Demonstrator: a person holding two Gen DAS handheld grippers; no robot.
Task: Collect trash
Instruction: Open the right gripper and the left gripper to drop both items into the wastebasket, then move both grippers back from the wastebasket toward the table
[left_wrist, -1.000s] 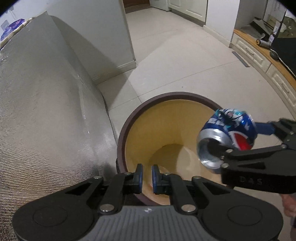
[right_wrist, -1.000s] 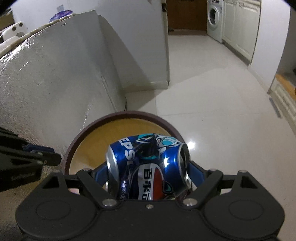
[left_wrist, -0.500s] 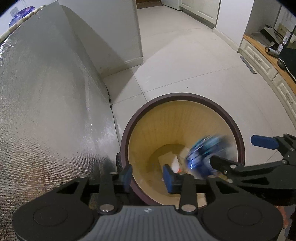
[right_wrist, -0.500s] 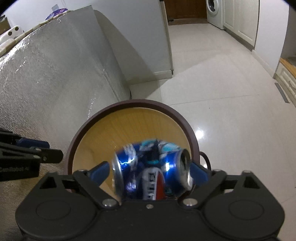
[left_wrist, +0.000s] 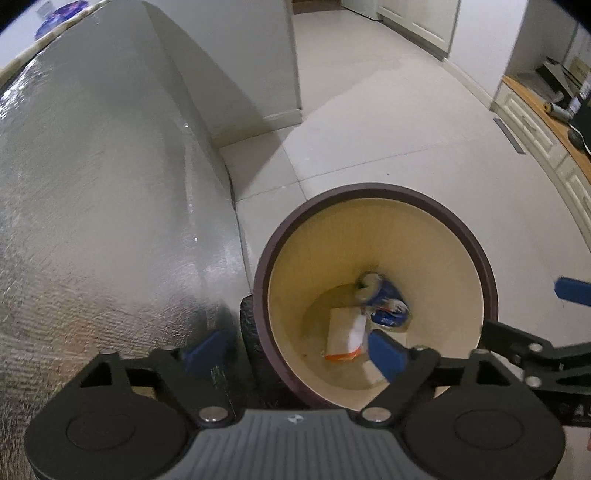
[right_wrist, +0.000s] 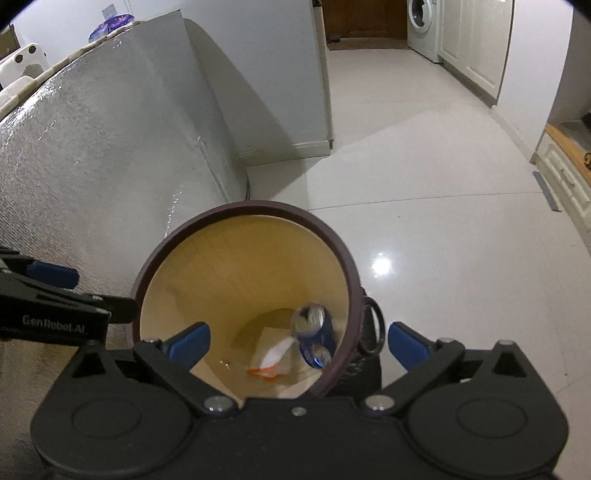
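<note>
Blue can (right_wrist: 314, 339) in bin (right_wrist: 243, 210)

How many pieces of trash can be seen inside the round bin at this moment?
2. A crushed blue can lies at the bottom of the bin, toward its right wall. A white and orange wrapper lies beside it, to its left. Smaller scraps may be hidden below.
</note>
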